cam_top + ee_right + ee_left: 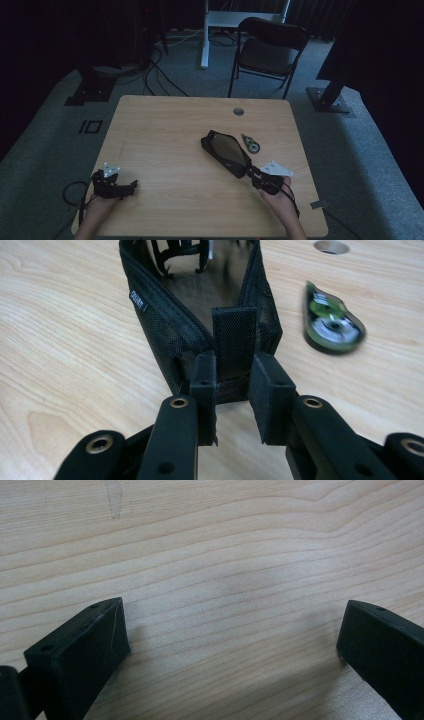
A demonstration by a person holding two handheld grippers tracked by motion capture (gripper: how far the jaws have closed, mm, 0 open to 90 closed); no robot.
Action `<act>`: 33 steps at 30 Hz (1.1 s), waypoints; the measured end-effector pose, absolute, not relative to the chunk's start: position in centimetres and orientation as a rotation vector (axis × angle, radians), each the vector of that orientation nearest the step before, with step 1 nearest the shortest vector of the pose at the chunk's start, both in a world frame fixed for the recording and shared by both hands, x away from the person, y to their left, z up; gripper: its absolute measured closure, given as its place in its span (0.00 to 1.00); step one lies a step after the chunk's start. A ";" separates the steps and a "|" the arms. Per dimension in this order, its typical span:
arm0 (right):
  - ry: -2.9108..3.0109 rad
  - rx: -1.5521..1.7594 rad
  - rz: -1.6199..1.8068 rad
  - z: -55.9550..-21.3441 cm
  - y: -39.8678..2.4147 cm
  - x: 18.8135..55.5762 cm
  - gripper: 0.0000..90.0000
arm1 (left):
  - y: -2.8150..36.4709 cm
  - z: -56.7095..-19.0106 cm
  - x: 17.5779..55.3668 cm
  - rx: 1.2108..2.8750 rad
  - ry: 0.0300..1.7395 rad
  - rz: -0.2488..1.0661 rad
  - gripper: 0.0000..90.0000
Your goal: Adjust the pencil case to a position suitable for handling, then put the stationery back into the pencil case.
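Dim room, dark curtains all round, a folding chair (270,50) and cables on the carpet behind a pale wooden table (165,125), and I'll place everything off the black mesh pencil pouch (226,152) sitting a bit right of the table's middle

Far left of the pouch, well apart from it near the front edge, the left gripper (131,186) rests low over bare wood. In its own view the jaws stand wide apart with nothing but wood grain between them, so it's released and idle

Then the pouch itself. Zip is open, mouth gaping upward, and you can see down inside in the right gripper view (200,300). Long axis runs diagonally, far end pointing away and to the left, near end pointing at the person's right hand (280,197). Looks light and floppy to me, soft mesh with no stiffness, so I'd guess it sags or folds if lifted from one end. The little fabric tab (234,340) at the zip end seems like the obvious handle

Just right of the pouch, close but not touching, lies a green and black correction tape dispenser (251,144)

At the pouch's near end the right gripper (232,385) is clenched on that tab, pads pressing it from both sides
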State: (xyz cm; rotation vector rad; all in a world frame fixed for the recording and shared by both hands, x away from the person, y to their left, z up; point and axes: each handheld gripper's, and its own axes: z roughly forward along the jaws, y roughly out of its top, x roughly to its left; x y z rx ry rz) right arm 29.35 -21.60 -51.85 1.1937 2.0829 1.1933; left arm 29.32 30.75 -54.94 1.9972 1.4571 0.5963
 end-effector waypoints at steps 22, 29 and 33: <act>2.022 1.255 1.165 -52.2 -22.8 23.2 0.81 | 30.7 -54.9 29.3 1.997 1.457 0.596 0.00; 1.986 1.262 1.182 -51.5 -23.5 23.0 0.65 | 30.7 -54.9 29.3 1.998 1.457 0.596 0.00; 1.978 1.242 1.212 -50.8 -23.9 23.2 0.58 | 30.7 -54.9 29.3 1.997 1.457 0.596 0.00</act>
